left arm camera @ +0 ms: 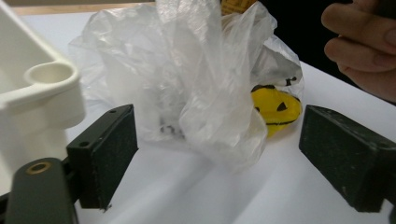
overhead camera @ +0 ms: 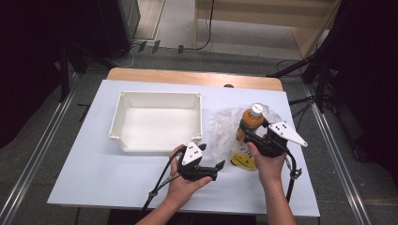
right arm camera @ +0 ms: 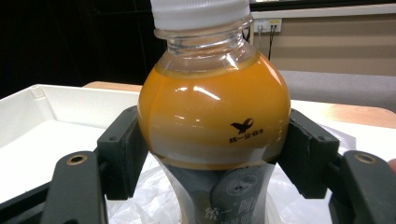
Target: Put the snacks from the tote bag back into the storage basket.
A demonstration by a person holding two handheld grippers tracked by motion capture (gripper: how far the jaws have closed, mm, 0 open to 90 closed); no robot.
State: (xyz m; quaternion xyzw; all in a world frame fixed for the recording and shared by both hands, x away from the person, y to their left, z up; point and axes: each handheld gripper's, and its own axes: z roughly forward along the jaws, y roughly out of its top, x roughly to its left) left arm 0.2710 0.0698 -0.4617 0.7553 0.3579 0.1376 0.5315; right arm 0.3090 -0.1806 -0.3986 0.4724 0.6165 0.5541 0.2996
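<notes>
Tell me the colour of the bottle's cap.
White; the bottle cap shows best in the right gripper view, above the orange drink.

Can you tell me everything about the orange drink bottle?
The bottle is clear plastic with a white screw cap, filled nearly to the neck with orange juice. A small black bird logo sits on its round shoulder, above a dark label lower down. It stands upright, squeezed on both sides by the right tongs. Below it lies the crinkly clear plastic bag, right of the white tray.
</notes>
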